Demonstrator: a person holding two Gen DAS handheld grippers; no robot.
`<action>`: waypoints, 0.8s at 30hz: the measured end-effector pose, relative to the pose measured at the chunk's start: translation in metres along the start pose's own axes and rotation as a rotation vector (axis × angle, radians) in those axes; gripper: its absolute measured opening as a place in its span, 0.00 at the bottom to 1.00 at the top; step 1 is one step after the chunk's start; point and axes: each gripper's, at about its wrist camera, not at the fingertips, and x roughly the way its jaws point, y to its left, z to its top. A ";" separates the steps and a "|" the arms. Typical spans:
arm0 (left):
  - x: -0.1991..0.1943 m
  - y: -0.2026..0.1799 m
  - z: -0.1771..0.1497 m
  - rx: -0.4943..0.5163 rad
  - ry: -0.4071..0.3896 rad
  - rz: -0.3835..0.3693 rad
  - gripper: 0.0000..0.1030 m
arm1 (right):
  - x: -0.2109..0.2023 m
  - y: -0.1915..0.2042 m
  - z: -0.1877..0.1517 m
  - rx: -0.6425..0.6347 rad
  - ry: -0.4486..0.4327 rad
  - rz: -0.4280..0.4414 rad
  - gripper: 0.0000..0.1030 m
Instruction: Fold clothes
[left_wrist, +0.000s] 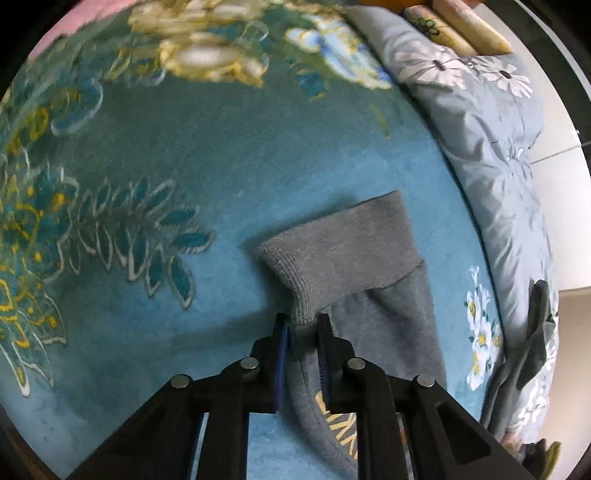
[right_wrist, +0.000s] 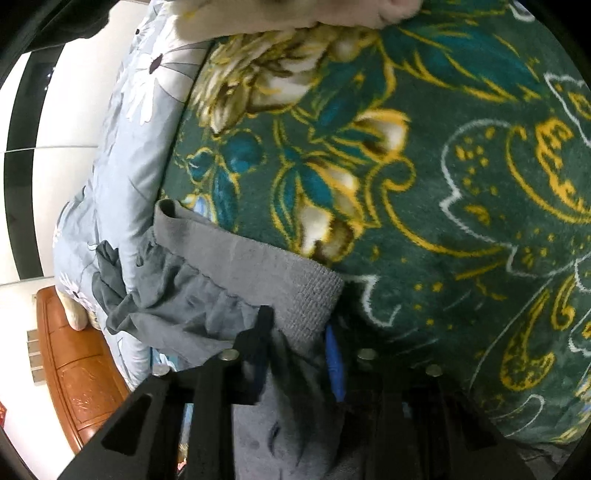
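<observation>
A grey sweatshirt-type garment (left_wrist: 384, 317) lies on a teal floral blanket (left_wrist: 192, 155) spread over a bed, near the blanket's edge where a pale blue-grey flowered quilt (left_wrist: 491, 155) begins. In the left wrist view its ribbed cuff (left_wrist: 340, 251) points away from the camera, with yellow lettering (left_wrist: 343, 424) partly visible on the fabric close to the lens. The left gripper (left_wrist: 303, 323) has its two black fingers drawn narrow around a pinch of the grey knit just below the cuff, blue pads pressing the cloth from both sides. In the right wrist view a ribbed grey band (right_wrist: 258, 258) of the garment runs across the frame, with gathered grey fabric beneath it, resting against the darker green-and-gold part of the blanket (right_wrist: 461, 221). The right gripper (right_wrist: 299, 328) is closed on this ribbed band, the knit bunched between its fingers. A darker grey cloth (right_wrist: 110, 288) lies crumpled on the quilt beside the garment. Beyond the bed, a reddish-brown wooden cabinet (right_wrist: 77, 369) stands against a white wall.
</observation>
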 end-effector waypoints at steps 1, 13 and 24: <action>-0.004 -0.006 0.000 0.006 -0.011 -0.009 0.10 | -0.005 0.004 0.000 -0.016 -0.011 -0.001 0.22; -0.143 -0.057 0.020 0.165 -0.283 -0.373 0.10 | -0.175 0.053 -0.011 -0.294 -0.335 0.276 0.14; -0.042 0.002 -0.006 -0.024 -0.035 -0.127 0.10 | -0.107 -0.069 -0.017 -0.062 -0.131 0.084 0.14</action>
